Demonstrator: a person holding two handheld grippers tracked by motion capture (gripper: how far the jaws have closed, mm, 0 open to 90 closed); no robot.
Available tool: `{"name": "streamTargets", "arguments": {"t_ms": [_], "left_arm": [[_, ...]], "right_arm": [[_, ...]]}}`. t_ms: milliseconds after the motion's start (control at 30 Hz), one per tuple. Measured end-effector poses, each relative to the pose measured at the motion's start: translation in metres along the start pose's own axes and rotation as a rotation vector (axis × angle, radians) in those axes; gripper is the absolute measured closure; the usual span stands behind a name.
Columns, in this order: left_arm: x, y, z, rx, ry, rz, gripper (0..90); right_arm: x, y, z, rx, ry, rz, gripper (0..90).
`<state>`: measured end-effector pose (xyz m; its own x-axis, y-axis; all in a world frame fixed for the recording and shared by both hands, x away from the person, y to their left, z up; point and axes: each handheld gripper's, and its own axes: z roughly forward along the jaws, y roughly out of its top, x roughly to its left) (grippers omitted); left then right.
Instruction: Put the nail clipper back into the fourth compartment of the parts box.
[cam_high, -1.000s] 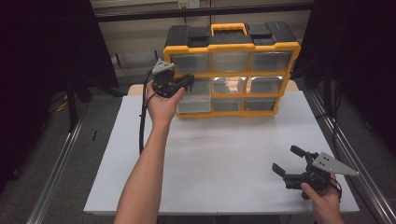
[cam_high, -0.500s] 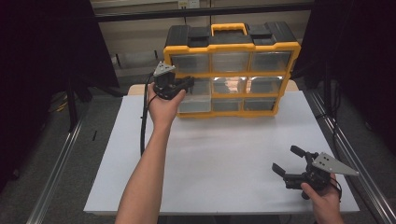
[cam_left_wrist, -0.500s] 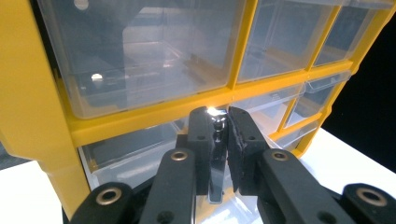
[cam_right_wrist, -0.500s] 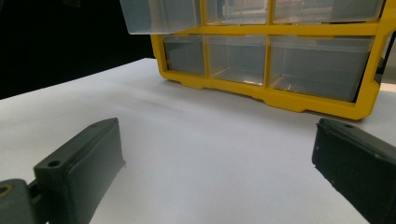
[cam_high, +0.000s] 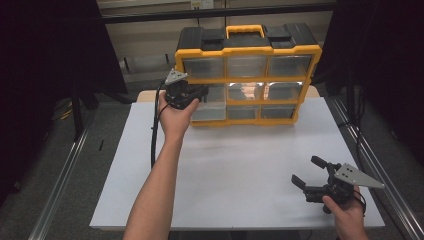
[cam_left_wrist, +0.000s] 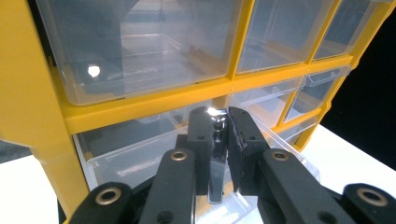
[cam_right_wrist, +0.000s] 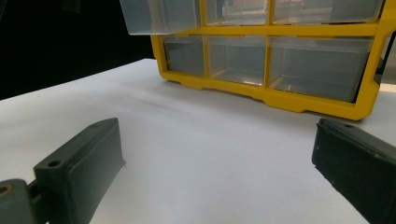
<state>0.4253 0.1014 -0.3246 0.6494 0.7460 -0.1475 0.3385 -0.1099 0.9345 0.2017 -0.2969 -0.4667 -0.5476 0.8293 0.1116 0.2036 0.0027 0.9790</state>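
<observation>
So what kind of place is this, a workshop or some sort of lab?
Most likely a lab recording bench, not a working shop: a bare white table ringed by dark curtains, one yellow drawer organizer as a prop, and a person holding camera-fitted grippers, the left gripper at a clear drawer.

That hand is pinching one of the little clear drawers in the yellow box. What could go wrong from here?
Two things, probably. The left gripper is shut on just the thin front lip of the middle-row drawer, so it might slip off when pulled. The organizer stands upright and unheld while the right gripper waits open over the table, so a sticky drawer could drag or tip the whole box forward.
</observation>
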Motion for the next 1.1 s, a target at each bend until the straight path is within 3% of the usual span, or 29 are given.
{"name": "streamTargets", "arguments": {"t_ms": [567,633,833,967,1100], "left_arm": [[0.0023,-0.0050,-0.0025,-0.004,0.020,-0.009,78.9],[0.0024,-0.0042,-0.0029,-0.020,0.015,-0.014,76.3],[0.0039,-0.0038,-0.0053,-0.007,0.022,-0.017,66.0],[0.0026,-0.0034,-0.0075,-0.024,-0.005,-0.018,59.7],[-0.0002,-0.0030,-0.0096,-0.029,-0.007,0.004,51.3]], "right_arm": [[-0.0001,0.0000,0.0000,-0.001,-0.002,-0.001,1.3],[-0.0002,0.0000,0.0000,-0.001,-0.002,-0.001,1.3],[0.0001,0.0000,0.0002,0.000,-0.001,0.000,1.3],[0.0007,0.0000,0.0004,-0.001,-0.007,0.007,1.3],[0.0006,-0.0001,0.0004,0.000,-0.007,0.000,1.3]]}}
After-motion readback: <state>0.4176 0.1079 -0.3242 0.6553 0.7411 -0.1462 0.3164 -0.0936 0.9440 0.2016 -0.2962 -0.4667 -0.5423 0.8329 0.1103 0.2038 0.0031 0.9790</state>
